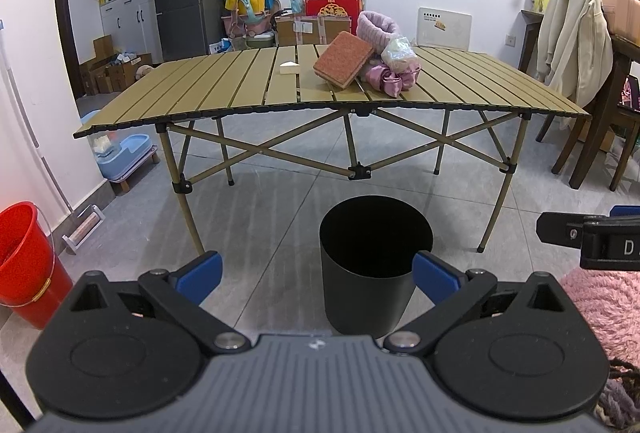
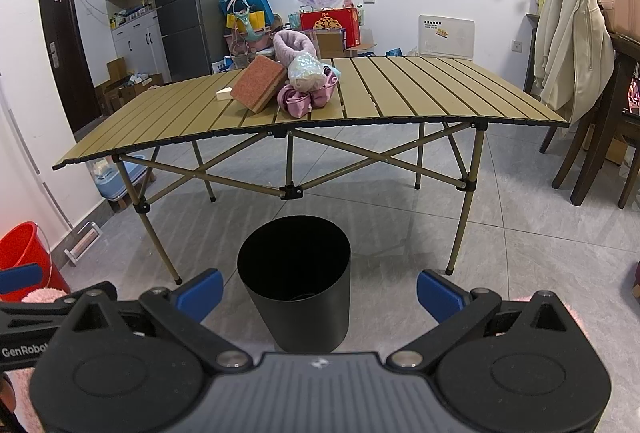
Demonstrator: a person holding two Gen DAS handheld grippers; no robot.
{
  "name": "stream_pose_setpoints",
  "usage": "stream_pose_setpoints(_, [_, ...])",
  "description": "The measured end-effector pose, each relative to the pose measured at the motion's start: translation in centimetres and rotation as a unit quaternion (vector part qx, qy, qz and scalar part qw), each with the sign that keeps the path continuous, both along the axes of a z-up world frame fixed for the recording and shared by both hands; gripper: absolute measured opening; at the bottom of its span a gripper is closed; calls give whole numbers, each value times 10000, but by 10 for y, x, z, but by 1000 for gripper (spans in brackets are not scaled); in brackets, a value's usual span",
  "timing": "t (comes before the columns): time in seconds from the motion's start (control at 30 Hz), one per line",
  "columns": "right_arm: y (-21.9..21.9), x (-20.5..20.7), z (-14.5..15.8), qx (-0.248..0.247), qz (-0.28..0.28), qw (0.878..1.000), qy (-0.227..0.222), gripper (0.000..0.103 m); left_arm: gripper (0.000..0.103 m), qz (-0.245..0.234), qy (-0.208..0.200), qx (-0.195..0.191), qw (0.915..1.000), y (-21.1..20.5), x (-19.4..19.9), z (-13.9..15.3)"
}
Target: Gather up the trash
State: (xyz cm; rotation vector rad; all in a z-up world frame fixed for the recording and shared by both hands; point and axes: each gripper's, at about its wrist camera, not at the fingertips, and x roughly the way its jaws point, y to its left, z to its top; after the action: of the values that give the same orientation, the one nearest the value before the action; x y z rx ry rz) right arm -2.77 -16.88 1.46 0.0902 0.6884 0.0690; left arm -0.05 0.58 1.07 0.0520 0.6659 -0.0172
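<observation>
Left gripper: jaws spread wide, blue pads well apart, nothing held between them. Right gripper: likewise fully spread, blue pads well apart, nothing held. Both tools are held low above the tiled floor, facing the bin.

Landmark: black cylindrical bin, upright on the floor, open at the top, interior too dark to judge its contents. In the left wrist view the bin stands just ahead of the gripper, nearer its right pad; in the right wrist view it stands ahead and nearer the left pad.

Beyond the bin stands a folding table with a slatted tan top. On the table, behind and above the bin, lies a cluster of items: an orange-topped sponge propped at a tilt, a small white piece just to the left of the sponge, crumpled pink material touching the sponge's right side, a clear crinkled bag resting on the pink material, and a pink fuzzy item behind.

Left of the bin, near the wall, stands a red bucket. Right of the bin lies a pink rug. Further right, a cream jacket hangs over a chair.
</observation>
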Motion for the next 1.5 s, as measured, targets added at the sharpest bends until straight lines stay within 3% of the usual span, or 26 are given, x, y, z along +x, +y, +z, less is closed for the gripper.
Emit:
stream_pose_setpoints(0.83, [2,3,4,16,0,10000,26,103,103,0,-23,-4,10000,2,0,4])
stream_pose_setpoints(1.2, [2,6,-8,40,-1,10000,75,103,103,2,-54,-5,10000,2,0,5])
stream_pose_setpoints(1.5, [-5,18,-7,52,-68,10000,-2,103,103,13,-133,2,9999,2,22,4])
